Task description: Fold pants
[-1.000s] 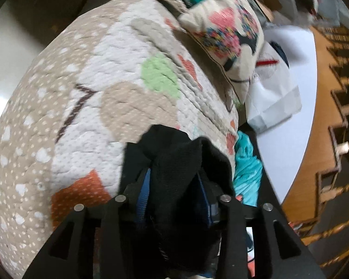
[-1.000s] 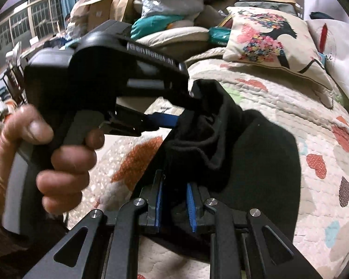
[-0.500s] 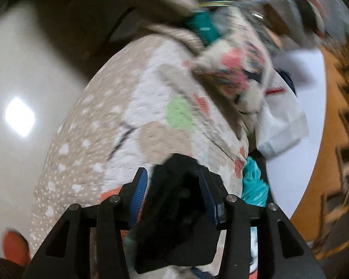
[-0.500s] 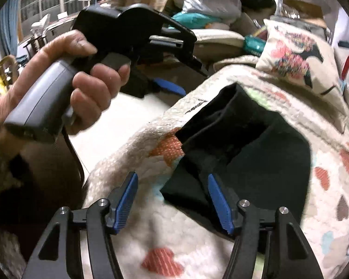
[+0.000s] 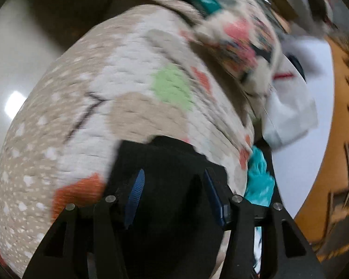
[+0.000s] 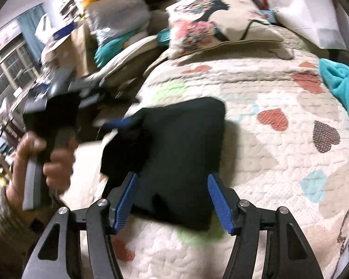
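Your right gripper (image 6: 172, 195) stands with its jaws spread and clear of the cloth, and the black pants (image 6: 174, 153) lie folded in a dark bundle on the quilt (image 6: 279, 167), their near edge between your fingers but untouched. Your left gripper (image 5: 173, 186) is opening, the pants' fabric filling the gap between its blue pads (image 5: 137, 186), though blur and blackness hide whether the pads press it. In the right view your left hand (image 6: 51, 160) and its gripper smear at the bundle's left edge, and the pillow (image 6: 216, 18) behind is sharp.
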The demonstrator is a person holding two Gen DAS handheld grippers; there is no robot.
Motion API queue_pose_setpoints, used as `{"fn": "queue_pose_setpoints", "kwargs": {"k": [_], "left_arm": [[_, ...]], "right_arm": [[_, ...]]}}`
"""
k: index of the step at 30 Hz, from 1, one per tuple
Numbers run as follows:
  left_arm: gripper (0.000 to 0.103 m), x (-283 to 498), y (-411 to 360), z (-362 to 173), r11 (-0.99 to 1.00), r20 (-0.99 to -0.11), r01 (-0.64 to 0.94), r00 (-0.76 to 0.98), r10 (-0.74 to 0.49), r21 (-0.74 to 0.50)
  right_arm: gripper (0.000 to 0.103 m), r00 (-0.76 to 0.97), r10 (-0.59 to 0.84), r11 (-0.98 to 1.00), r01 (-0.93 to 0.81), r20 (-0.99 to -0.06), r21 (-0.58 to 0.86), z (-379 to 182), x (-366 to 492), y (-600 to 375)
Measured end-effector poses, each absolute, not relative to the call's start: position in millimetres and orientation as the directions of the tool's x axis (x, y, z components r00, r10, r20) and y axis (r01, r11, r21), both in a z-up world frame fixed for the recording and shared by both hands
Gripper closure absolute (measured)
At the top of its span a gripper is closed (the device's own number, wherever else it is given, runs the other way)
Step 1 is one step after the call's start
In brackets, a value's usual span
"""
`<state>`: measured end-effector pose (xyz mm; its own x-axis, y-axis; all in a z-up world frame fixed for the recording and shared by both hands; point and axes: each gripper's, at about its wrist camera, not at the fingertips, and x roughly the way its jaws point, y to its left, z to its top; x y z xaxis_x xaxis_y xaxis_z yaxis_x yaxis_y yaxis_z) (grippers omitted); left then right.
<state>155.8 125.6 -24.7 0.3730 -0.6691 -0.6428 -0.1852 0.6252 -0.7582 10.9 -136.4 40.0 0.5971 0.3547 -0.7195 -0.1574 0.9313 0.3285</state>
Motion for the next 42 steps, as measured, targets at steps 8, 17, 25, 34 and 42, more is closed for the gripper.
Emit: {"fn": "queue_pose_setpoints", "kwargs": {"k": [8, 17, 25, 34, 42], "left_arm": [[0.051, 149, 158, -22, 0.633, -0.662, -0.225, 0.402, -0.632, -0.741], [0.051, 119, 94, 41, 0.866, -0.753, 0.016, 0.485, -0.444, -0.500], [0.045, 31, 81, 102, 0.991, -0.670, -0.024, 0.739, -0.073, -0.134], [0.003, -53, 62, 163, 0.988, -0.335, -0.151, 0.931, 0.145, 0.009], [0.002, -76, 18, 173, 0.995, -0.395, -0.006, 0.917, 0.047, 0.103]], "right_arm": [[0.036, 0.591, 0.305, 0.952, -0.166, -0.747, 0.258, 30, 16, -132], [0.032, 0.555, 0.228, 0.973, -0.101, -0.800, 0.207, 7, 21, -134], [0.031, 0.712, 0.149, 0.981, -0.016, -0.687, 0.196, 49, -11, -160], [0.000, 0.880, 0.067, 0.996, -0.032, -0.470, 0.083, 102, -50, -140], [0.000, 0.871, 0.092, 0.993, -0.044, -0.482, 0.108, 105, -58, -145]]}}
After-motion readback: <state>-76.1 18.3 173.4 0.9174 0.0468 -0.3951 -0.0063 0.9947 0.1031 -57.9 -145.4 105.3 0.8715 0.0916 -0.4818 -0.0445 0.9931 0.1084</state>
